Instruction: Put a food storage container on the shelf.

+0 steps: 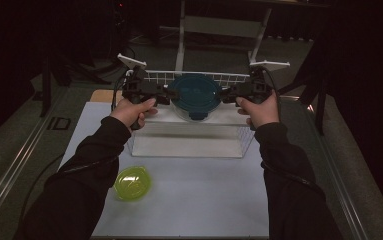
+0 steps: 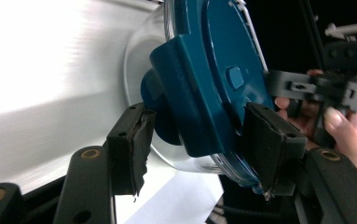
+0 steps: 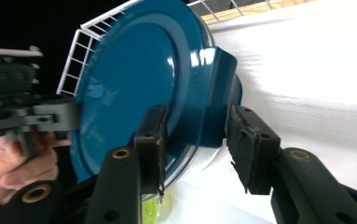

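One round clear container with a glossy teal lid (image 1: 195, 92) sits at the white rack's (image 1: 189, 145) back edge, its two side latches straddled by the left gripper (image 2: 195, 135) and right gripper (image 3: 195, 135), jaws spread; one lime bowl (image 1: 133, 183) lies near the worktop's front.

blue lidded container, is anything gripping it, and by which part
The container sits between both tongs, left and right, at the blue lid clips on opposite sides. Whether the pads actually press on the clips cannot be told.

We hold our forearms forward, hands level and facing inward. Our left gripper (image 1: 168, 95) stands with jaws parted, pads off both sides; our right gripper (image 1: 224, 95) likewise has its jaws apart.
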Available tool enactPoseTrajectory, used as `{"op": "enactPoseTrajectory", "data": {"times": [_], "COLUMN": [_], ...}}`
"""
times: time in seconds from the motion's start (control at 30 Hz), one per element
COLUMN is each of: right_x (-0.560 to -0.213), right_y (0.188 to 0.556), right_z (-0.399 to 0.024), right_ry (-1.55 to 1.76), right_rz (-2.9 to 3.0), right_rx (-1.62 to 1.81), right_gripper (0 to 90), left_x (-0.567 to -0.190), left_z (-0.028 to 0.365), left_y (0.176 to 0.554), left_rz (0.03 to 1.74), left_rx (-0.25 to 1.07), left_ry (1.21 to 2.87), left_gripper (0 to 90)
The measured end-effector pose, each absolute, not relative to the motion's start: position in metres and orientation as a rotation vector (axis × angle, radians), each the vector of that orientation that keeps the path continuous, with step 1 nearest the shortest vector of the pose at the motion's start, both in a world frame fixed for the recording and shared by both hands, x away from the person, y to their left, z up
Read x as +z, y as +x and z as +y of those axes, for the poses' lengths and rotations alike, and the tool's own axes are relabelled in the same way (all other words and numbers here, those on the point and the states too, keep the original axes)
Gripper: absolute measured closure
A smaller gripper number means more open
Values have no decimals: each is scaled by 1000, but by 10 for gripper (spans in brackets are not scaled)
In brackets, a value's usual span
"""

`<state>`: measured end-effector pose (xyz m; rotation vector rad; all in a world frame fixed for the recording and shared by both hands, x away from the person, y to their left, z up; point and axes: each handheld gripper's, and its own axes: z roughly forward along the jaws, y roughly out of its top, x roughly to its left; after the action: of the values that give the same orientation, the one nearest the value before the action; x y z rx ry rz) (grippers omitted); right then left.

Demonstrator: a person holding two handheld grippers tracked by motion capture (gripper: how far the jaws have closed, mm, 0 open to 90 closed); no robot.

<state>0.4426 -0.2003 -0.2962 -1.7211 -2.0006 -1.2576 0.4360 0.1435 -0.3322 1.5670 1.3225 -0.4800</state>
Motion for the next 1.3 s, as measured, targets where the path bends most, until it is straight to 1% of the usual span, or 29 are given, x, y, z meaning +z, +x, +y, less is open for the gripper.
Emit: {"op": "enactPoseTrajectory", "data": {"times": [0.13,0.3,0.43,0.6,0.63,0.7,0.73,0.77,0.87,0.93,1.03,1.07,1.1,1.13,1.2,1.23,1.3], "right_x": [-296,-294,-292,-285,-283,-281,-280,-280,-279,-281,-287,-290,-293,-295,-299,-301,-304], "right_y": [442,438,432,417,413,403,399,393,380,370,358,355,352,350,348,348,349], "right_z": [-197,-197,-197,-196,-195,-191,-190,-187,-180,-173,-165,-164,-161,-160,-158,-158,-157], "right_ry": [-1723,-1704,-1687,-1639,-1616,-1566,-1549,-1511,-1443,-1384,-1320,-1312,-1304,-1299,-1304,-1310,-1327], "right_rz": [-2028,-2039,-2066,-2119,-2124,-2156,-2165,-2172,-2197,-2216,-2246,-2248,-2267,-2288,-2298,-2306,-2315], "right_rx": [-1265,-1306,-1329,-1384,-1394,-1416,-1421,-1431,-1445,-1446,-1429,-1432,-1429,-1429,-1432,-1428,-1430], "right_gripper": [559,521,498,482,482,484,486,488,508,533,597,628,696,737,861,896,897], "left_x": [-330,-325,-322,-321,-321,-319,-318,-318,-317,-315,-311,-309,-308,-307,-307,-307,-307], "left_z": [142,138,136,136,136,135,136,137,136,136,137,138,138,139,139,139,138], "left_y": [433,429,425,422,422,421,421,421,417,413,404,400,396,392,383,378,369], "left_rz": [1332,1330,1324,1320,1315,1340,1345,1343,1333,1328,1298,1275,1254,1237,1199,1181,1150], "left_rx": [-440,-379,-356,-351,-352,-314,-317,-320,-284,-238,-134,-103,-72,-36,30,61,114], "left_ry": [1573,1628,1655,1666,1673,1683,1682,1680,1709,1720,1731,1726,1724,1726,1728,1738,1746], "left_gripper": [411,376,341,327,312,242,223,209,208,208,208,208,208,208,200,180,158]}}
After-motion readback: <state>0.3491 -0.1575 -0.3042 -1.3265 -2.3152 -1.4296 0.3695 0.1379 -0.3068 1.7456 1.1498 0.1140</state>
